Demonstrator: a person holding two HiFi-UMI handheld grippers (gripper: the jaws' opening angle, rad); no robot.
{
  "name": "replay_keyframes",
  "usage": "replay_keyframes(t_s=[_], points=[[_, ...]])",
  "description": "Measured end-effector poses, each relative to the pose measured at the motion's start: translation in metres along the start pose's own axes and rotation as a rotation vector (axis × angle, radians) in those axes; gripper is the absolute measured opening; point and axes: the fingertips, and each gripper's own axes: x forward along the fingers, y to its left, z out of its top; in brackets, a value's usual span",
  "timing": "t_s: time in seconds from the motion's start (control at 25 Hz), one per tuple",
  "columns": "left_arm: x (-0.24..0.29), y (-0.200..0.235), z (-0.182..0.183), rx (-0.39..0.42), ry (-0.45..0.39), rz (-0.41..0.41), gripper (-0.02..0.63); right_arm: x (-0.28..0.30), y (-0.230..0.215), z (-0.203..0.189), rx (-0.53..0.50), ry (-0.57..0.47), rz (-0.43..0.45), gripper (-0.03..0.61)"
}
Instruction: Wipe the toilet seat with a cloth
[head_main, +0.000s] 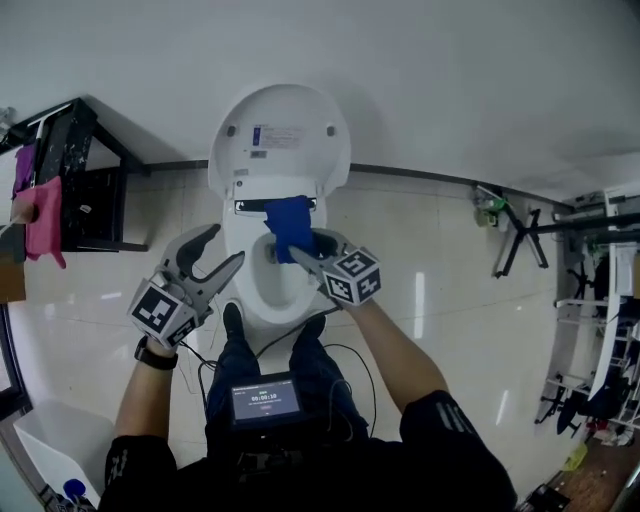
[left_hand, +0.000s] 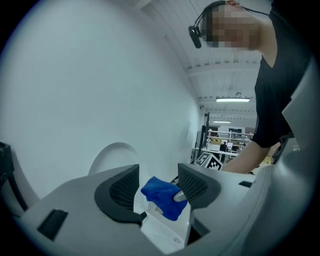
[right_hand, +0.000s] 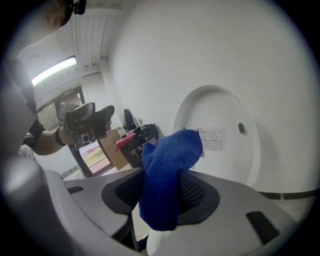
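A white toilet stands against the wall with its lid (head_main: 280, 135) raised and its seat (head_main: 240, 285) down. My right gripper (head_main: 305, 250) hovers over the back of the bowl, shut on a blue cloth (head_main: 290, 228) that hangs folded between its jaws. In the right gripper view, that gripper (right_hand: 162, 190) pinches the cloth (right_hand: 167, 170) in front of the lid (right_hand: 220, 135). My left gripper (head_main: 226, 244) is open and holds nothing, just left of the seat. From the left gripper view, the cloth (left_hand: 162, 196) shows beyond the spread jaws of the left gripper (left_hand: 157, 175).
A black rack (head_main: 85, 180) with a pink cloth (head_main: 45, 215) stands at the left. A folding black stand (head_main: 515, 235) leans by the wall at the right. A white bin (head_main: 50, 450) sits at the lower left. The person's shoes (head_main: 232, 320) are at the toilet's front.
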Motion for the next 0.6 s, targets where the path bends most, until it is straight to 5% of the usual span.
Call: replay_keyframes(t_s=[0.32, 0.6], points=[[-0.017, -0.037, 0.045, 0.045, -0.036, -0.010, 0.239, -0.100, 0.046, 0.099, -0.114, -0.247, -0.055, 0.195], [-0.029, -0.053, 0.064, 0.024, -0.055, -0.002, 0.239, -0.169, 0.072, 0.139, -0.177, -0.360, -0.114, 0.193]])
